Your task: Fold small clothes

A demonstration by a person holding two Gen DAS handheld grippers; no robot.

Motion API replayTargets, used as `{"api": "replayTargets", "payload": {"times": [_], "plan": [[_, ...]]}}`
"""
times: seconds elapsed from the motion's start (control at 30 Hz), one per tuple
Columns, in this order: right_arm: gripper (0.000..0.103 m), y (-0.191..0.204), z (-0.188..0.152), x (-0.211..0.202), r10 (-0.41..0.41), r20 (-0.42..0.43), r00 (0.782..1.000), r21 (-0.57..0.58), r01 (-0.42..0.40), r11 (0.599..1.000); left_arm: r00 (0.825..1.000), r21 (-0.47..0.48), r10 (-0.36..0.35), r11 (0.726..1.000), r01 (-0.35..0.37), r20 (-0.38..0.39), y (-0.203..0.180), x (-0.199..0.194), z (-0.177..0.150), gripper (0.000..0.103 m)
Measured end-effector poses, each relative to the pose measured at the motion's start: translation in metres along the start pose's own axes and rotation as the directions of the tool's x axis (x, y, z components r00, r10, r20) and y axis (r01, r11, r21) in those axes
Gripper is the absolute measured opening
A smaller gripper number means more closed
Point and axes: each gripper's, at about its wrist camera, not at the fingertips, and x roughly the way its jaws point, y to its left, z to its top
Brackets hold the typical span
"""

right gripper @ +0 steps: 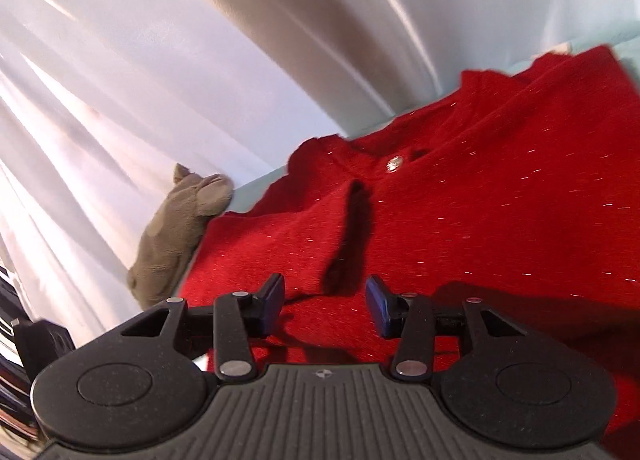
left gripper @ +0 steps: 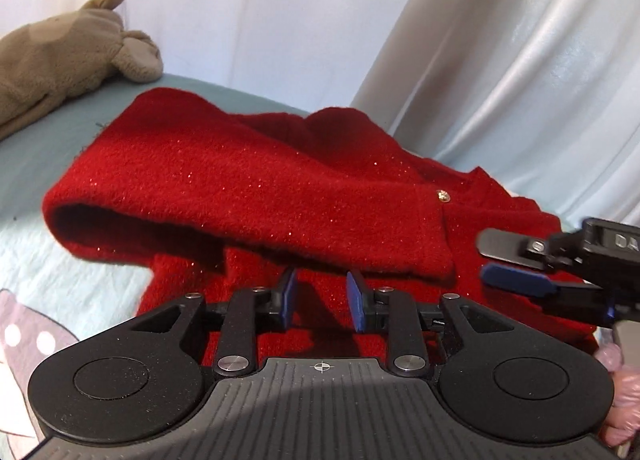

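A red sparkly knit cardigan (left gripper: 248,188) with a gold button (left gripper: 443,196) lies on the pale blue bed; one side is folded over the body, leaving a raised fold edge. My left gripper (left gripper: 322,296) is open and empty, just above the cardigan's lower part in front of the fold. My right gripper (right gripper: 325,306) is open and empty over the cardigan (right gripper: 480,200), near a dark crease below the button (right gripper: 395,164). The right gripper also shows at the right edge of the left wrist view (left gripper: 516,264), fingers apart.
A tan plush garment (left gripper: 60,56) lies at the back left of the bed, also in the right wrist view (right gripper: 176,236). White curtains (left gripper: 520,40) hang behind. A pink polka-dot cloth (left gripper: 28,340) lies at the near left. The bedsheet (left gripper: 44,148) is light blue.
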Motion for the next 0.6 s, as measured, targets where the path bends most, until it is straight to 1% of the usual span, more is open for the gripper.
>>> {"api": "replayTargets", "payload": {"times": [0.07, 0.13, 0.17, 0.2, 0.23, 0.27, 0.3, 0.33, 0.4, 0.47, 0.5, 0.57, 0.6], "plan": [[0.044, 0.002, 0.007, 0.024, 0.012, -0.031, 0.999, 0.027, -0.011, 1.000, 1.000, 0.001, 0.000, 1.000, 0.000, 0.003, 0.002, -0.001, -0.001, 0.030], [0.044, -0.001, 0.009, 0.050, 0.004, -0.083, 0.997, 0.083, 0.003, 0.997, 1.000, 0.004, 0.003, 1.000, -0.003, 0.002, 0.002, 0.001, 0.000, 0.029], [0.043, -0.005, 0.009, 0.061, 0.017, -0.105, 0.994, 0.115, -0.005, 0.993, 1.000, 0.000, 0.007, 1.000, -0.007, 0.001, 0.002, 0.002, 0.000, 0.027], [0.034, -0.007, 0.008, 0.066, 0.023, -0.099, 0.995, 0.132, -0.009, 0.991, 1.000, -0.007, 0.010, 1.000, -0.010, -0.005, 0.004, 0.004, 0.000, 0.024], [0.015, -0.006, 0.007, 0.068, 0.025, -0.081, 0.996, 0.129, -0.014, 0.992, 1.000, -0.017, 0.017, 1.000, -0.017, -0.015, 0.006, 0.007, 0.001, 0.020], [0.015, -0.005, 0.007, 0.069, 0.025, -0.085, 0.996, 0.117, -0.015, 0.993, 0.999, -0.023, 0.026, 0.999, -0.027, -0.021, 0.008, 0.009, 0.002, 0.014], [0.015, -0.002, 0.008, 0.066, 0.010, -0.071, 0.997, 0.102, -0.003, 0.995, 0.999, -0.029, 0.033, 0.999, -0.034, -0.023, 0.010, 0.008, 0.002, 0.010], [0.014, 0.003, 0.009, 0.059, 0.004, -0.042, 0.999, 0.066, -0.001, 0.998, 0.999, -0.037, 0.034, 0.999, -0.034, -0.020, 0.013, 0.007, 0.003, 0.009], [0.014, 0.014, 0.014, 0.034, 0.009, 0.026, 1.000, -0.007, -0.009, 1.000, 0.999, -0.060, 0.035, 0.998, -0.035, -0.012, 0.019, 0.003, 0.005, 0.007], [0.014, 0.018, 0.020, 0.006, 0.027, 0.079, 0.997, -0.046, -0.024, 0.999, 0.999, -0.067, 0.041, 0.997, -0.041, 0.006, 0.024, -0.003, 0.007, 0.007], [0.014, 0.015, 0.022, -0.010, 0.028, 0.100, 0.995, -0.062, -0.022, 0.998, 0.998, -0.066, 0.056, 0.996, -0.055, 0.020, 0.026, -0.006, 0.008, 0.007], [0.014, 0.005, 0.023, -0.038, -0.009, 0.127, 0.992, -0.085, 0.020, 0.996, 0.996, -0.068, 0.081, 0.995, -0.078, 0.033, 0.032, -0.008, 0.009, 0.007], [0.014, -0.002, 0.024, -0.047, -0.038, 0.136, 0.990, -0.094, 0.052, 0.994, 0.995, -0.078, 0.092, 0.993, -0.090, 0.028, 0.035, -0.007, 0.009, 0.007]]}}
